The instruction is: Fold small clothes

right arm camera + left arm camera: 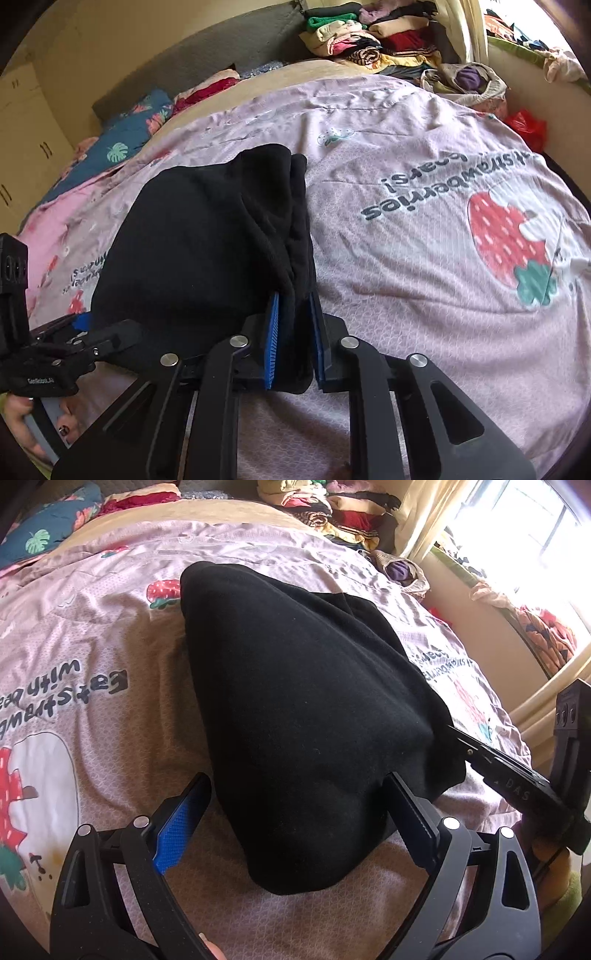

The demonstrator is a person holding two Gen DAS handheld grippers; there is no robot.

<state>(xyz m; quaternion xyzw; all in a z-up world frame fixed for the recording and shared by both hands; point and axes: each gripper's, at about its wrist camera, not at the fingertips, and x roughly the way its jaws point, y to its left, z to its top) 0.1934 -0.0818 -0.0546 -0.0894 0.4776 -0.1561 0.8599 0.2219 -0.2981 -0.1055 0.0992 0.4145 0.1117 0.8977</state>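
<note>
Between right gripper [293, 339] pads: black garment [207, 236] edge, pinched.

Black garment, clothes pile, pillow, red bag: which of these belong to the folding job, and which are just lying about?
In the job:
black garment
right gripper, shut on its edge
left gripper, open around its near end

Lying about:
clothes pile
pillow
red bag
quilt, only the work surface

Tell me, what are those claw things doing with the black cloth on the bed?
A person is folding a black garment on the strawberry bedspread. The right gripper pinches the garment's near edge between its blue pads. The left gripper is open, its fingers straddling the cloth without squeezing it.
</note>
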